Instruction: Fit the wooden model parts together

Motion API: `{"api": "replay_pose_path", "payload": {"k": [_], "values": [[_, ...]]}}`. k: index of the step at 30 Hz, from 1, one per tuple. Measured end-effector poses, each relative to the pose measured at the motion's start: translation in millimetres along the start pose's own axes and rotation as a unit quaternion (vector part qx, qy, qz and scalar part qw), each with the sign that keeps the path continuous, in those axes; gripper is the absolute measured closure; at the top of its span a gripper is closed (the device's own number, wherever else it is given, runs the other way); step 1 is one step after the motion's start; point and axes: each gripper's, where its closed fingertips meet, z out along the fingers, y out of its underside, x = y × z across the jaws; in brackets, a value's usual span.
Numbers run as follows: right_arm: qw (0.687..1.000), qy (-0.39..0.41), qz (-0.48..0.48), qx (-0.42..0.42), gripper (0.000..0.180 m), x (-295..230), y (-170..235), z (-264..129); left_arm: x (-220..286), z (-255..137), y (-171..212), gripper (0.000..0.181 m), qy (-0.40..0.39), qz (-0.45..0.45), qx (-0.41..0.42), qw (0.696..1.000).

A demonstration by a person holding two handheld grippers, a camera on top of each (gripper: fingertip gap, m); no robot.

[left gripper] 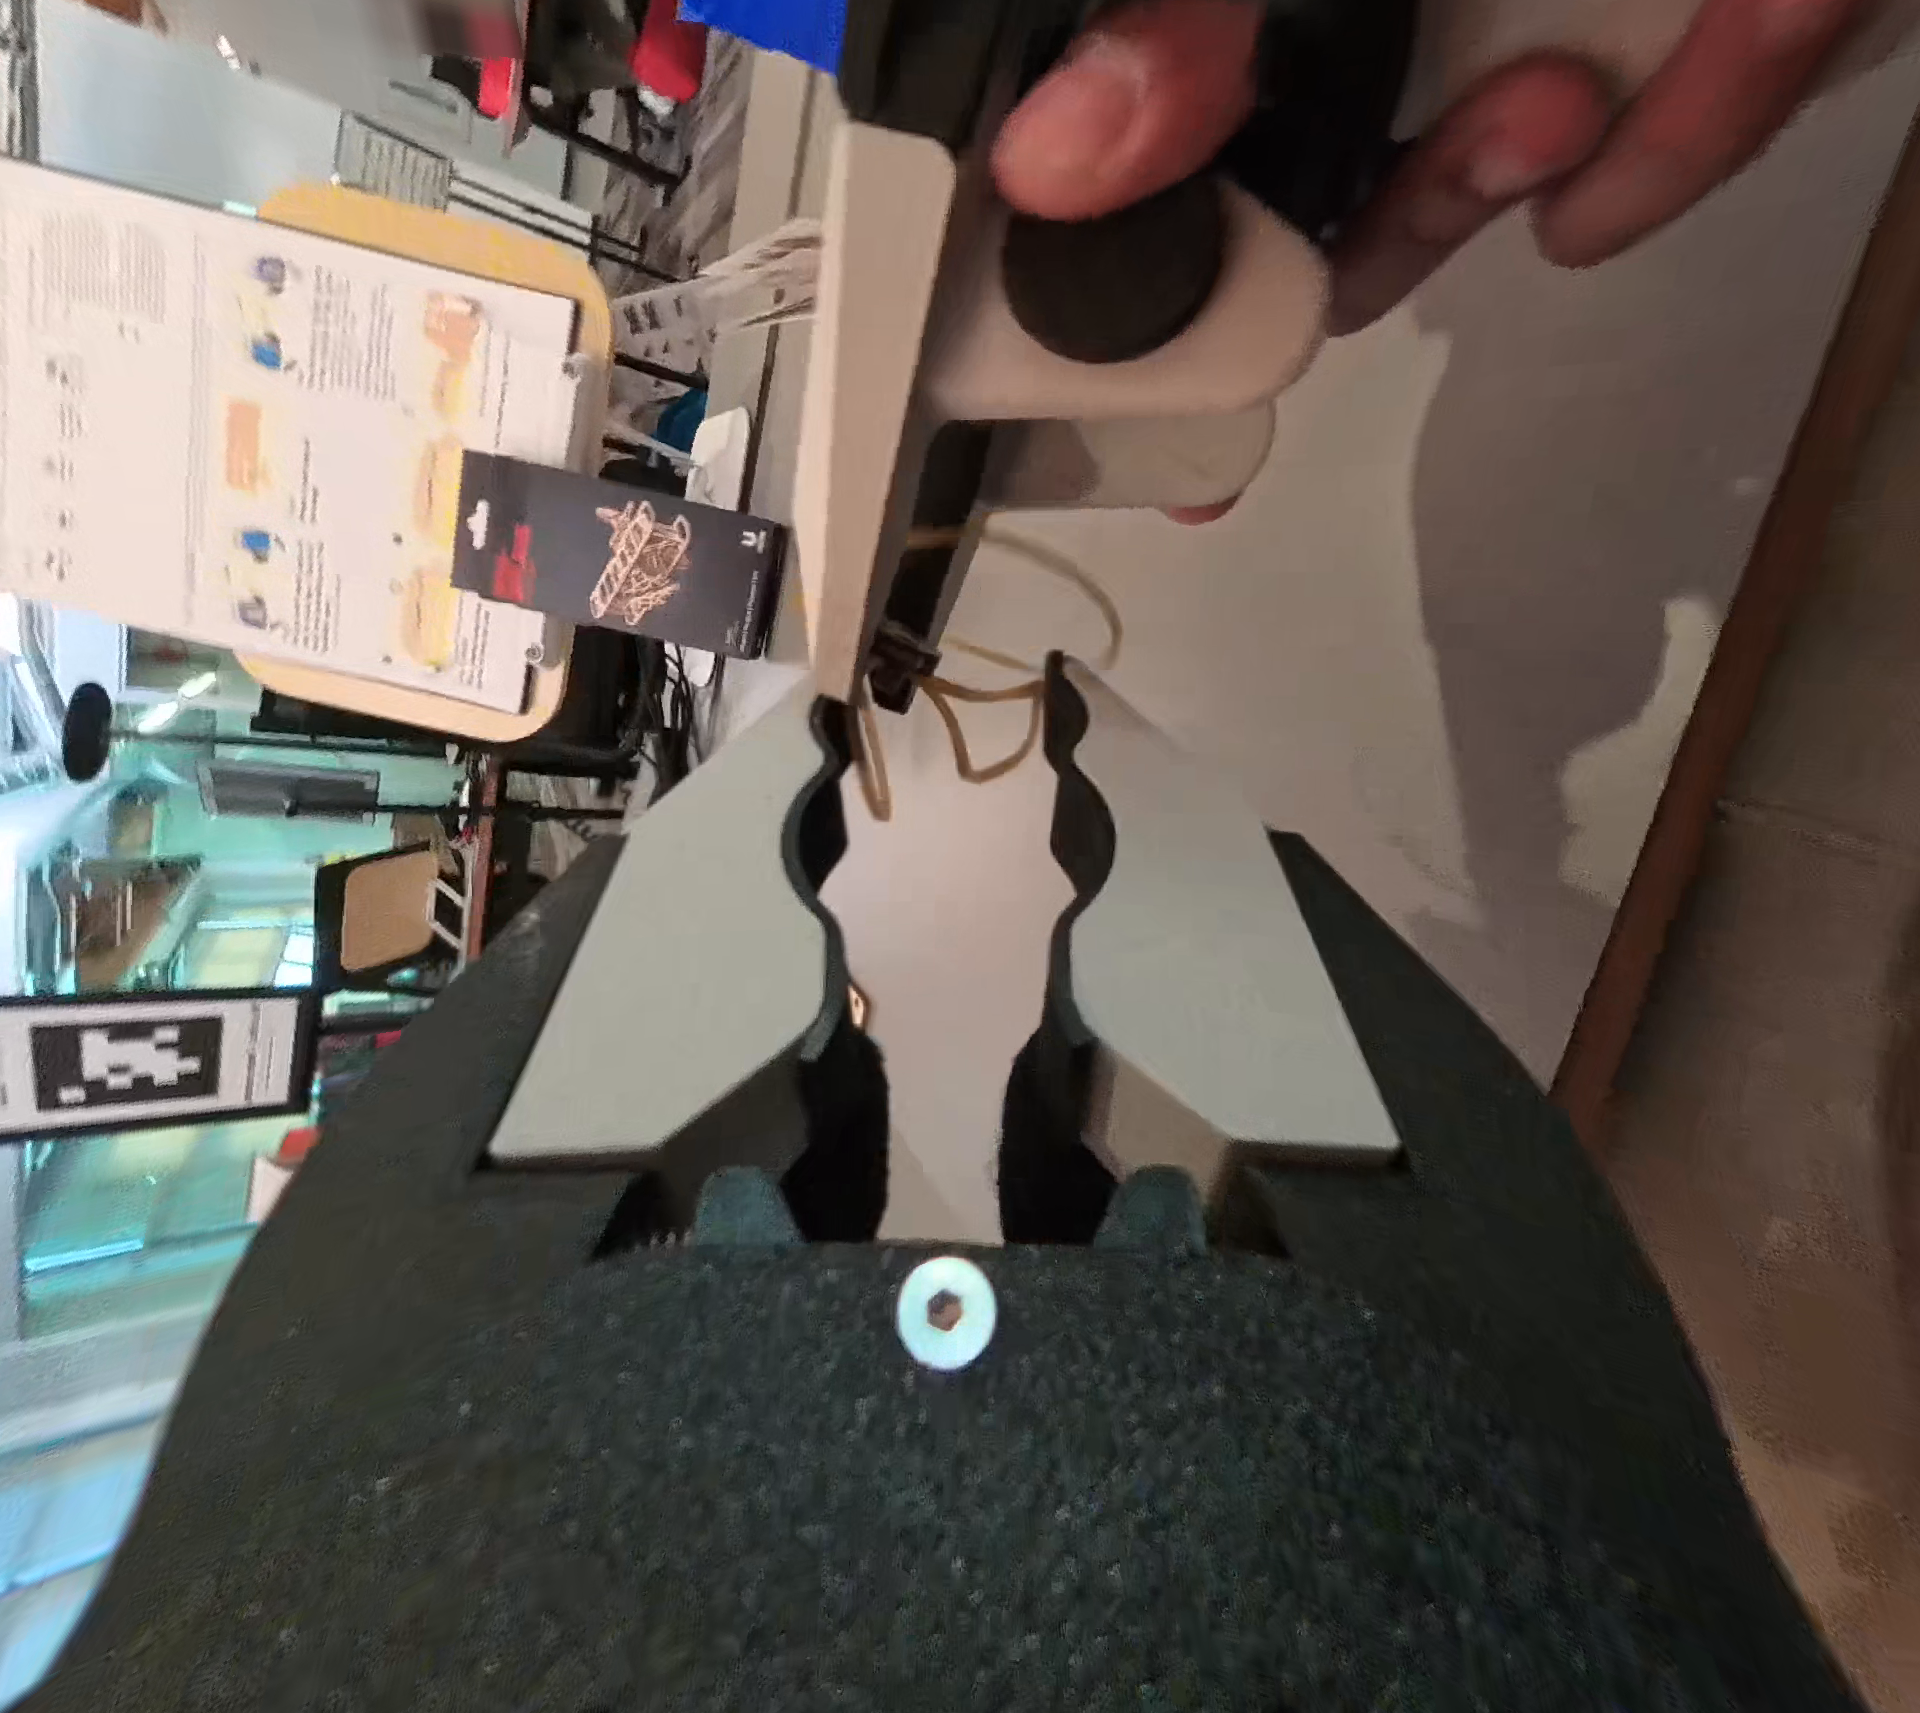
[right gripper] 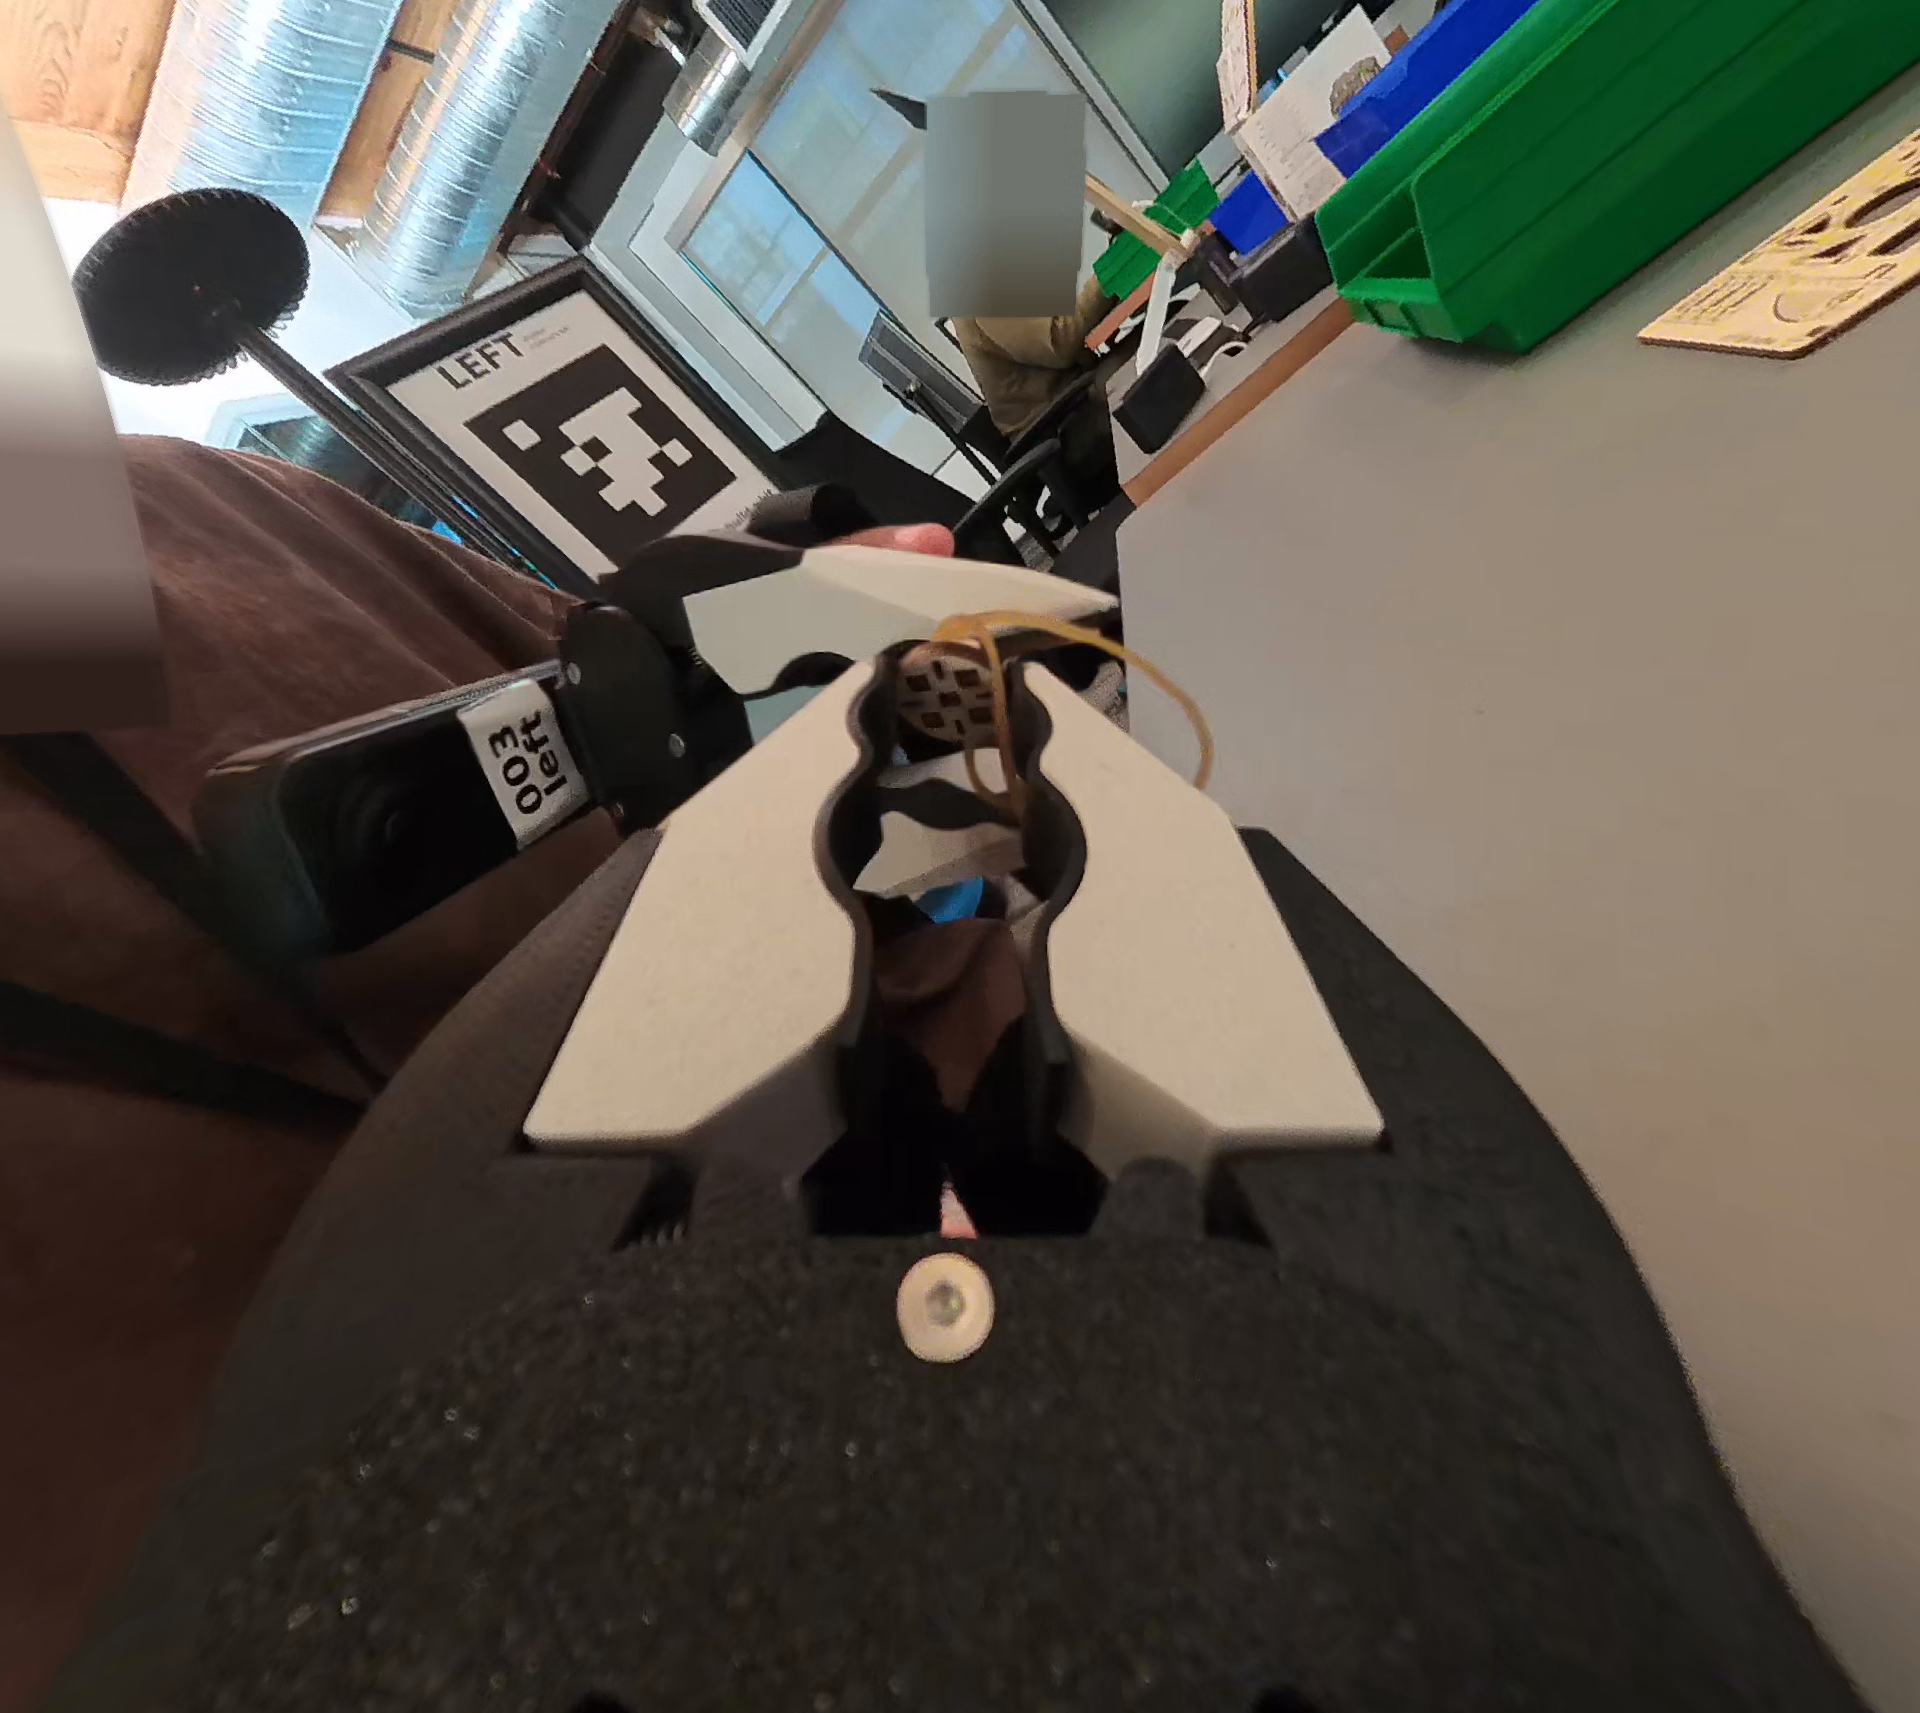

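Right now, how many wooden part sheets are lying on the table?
1: a laser-cut wooden sheet flat on the grey table, beside the green bin. Others may lie out of frame.

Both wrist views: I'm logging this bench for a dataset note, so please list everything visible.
round wooden part: one, pale, between the right gripper's tips
rubber band: one, tan, looped at the gripper tips
wooden parts sheet: one, pale, on grey table
bins: several, green and blue, far side of table
model box: one, black, beside instruction sheet
marker board: one, black-and-white, background
left gripper: one, grey fingers, open
right gripper: one, grey fingers, shut on the wooden part
hand: one, holding the right gripper
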Motion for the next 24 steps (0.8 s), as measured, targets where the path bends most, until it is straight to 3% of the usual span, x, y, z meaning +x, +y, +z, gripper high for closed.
{"api": "replay_pose_path", "payload": {"k": [1, 4, 11, 24], "values": [[1.000, 0.000, 0.000, 0.006, 0.159, -0.9, -1.2, 0.6, -4.2, -1.8, -1.7, 0.152, -0.015, -0.010, 0.004, 1.000], [0.999, -0.001, -0.001, 0.033, 0.159, -3.5, -6.5, 1.5, -15.0, -9.2, -7.8, 0.164, -0.048, -0.048, 0.015, 0.998], [0.995, 0.002, 0.013, 0.097, 0.159, -6.2, -18.3, 1.1, -25.6, -15.7, -12.6, 0.169, -0.068, -0.140, 0.011, 0.988], [0.982, -0.048, 0.086, 0.160, 0.159, -11.5, -25.4, 2.3, -32.3, -17.1, -13.3, 0.169, -0.112, -0.086, 0.030, 0.990]]}}
